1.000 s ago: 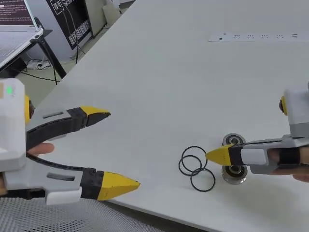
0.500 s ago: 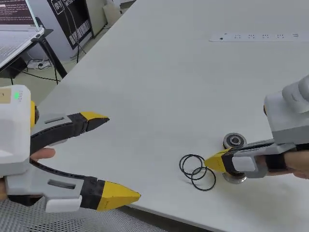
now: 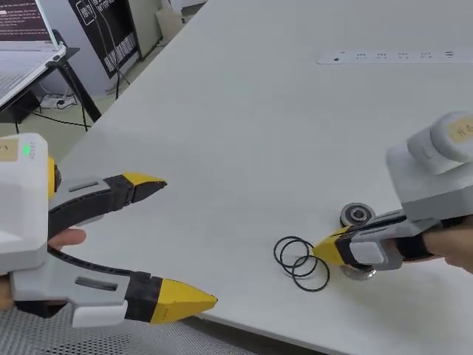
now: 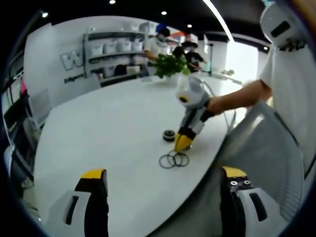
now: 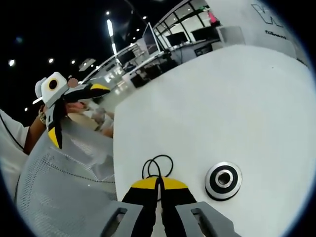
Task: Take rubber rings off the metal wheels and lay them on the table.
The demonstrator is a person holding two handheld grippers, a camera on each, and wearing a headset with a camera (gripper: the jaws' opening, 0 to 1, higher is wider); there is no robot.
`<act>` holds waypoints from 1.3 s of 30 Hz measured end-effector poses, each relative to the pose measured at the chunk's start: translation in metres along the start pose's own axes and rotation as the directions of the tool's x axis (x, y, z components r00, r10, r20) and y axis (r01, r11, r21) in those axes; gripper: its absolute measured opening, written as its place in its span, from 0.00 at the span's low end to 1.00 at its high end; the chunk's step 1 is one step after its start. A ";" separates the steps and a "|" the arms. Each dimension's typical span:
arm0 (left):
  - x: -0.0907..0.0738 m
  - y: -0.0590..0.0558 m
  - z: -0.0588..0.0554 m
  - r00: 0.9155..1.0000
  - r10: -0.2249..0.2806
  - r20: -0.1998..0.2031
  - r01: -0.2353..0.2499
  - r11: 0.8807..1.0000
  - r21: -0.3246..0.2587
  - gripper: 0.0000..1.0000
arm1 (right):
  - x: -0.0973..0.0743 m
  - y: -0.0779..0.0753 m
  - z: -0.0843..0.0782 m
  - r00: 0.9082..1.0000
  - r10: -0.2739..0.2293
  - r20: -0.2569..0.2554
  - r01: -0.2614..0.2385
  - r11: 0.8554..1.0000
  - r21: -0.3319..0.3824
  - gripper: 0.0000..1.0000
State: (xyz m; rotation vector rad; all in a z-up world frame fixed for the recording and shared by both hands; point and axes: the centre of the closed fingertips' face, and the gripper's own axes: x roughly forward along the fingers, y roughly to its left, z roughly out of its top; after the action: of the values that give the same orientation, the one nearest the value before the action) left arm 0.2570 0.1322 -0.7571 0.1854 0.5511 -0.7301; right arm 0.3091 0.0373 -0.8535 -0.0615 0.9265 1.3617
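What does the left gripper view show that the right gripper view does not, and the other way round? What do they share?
Left gripper view alone: a green plant and wall shelves beyond the table. Right gripper view alone: monitors in the background. Both share the white table, the black rubber rings, one metal wheel, the left gripper with its jaws wide open, and the right gripper with its jaws shut, close to the rings.
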 end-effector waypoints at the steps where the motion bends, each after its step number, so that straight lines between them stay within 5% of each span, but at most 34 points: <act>1: 0.000 0.000 0.000 1.000 0.000 0.002 0.000 1.000 -0.002 0.96 | 0.000 -0.001 0.000 1.000 -0.010 -0.001 0.010 1.000 -0.013 0.00; 21: 0.000 -0.001 0.003 1.000 -0.002 0.008 0.002 1.000 0.003 0.94 | 0.001 0.000 -0.005 0.995 -0.055 -0.081 0.039 0.982 -0.184 0.04; 39: 0.003 -0.001 0.009 1.000 -0.011 -0.005 0.011 1.000 0.028 0.94 | -0.026 -0.007 0.003 0.999 -0.043 -0.002 0.042 0.989 -0.145 0.14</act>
State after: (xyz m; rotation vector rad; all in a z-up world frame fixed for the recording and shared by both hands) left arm 0.2617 0.1262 -0.7514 0.2103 0.5475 -0.7485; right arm 0.3188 0.0161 -0.8399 -0.1948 0.8256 1.3881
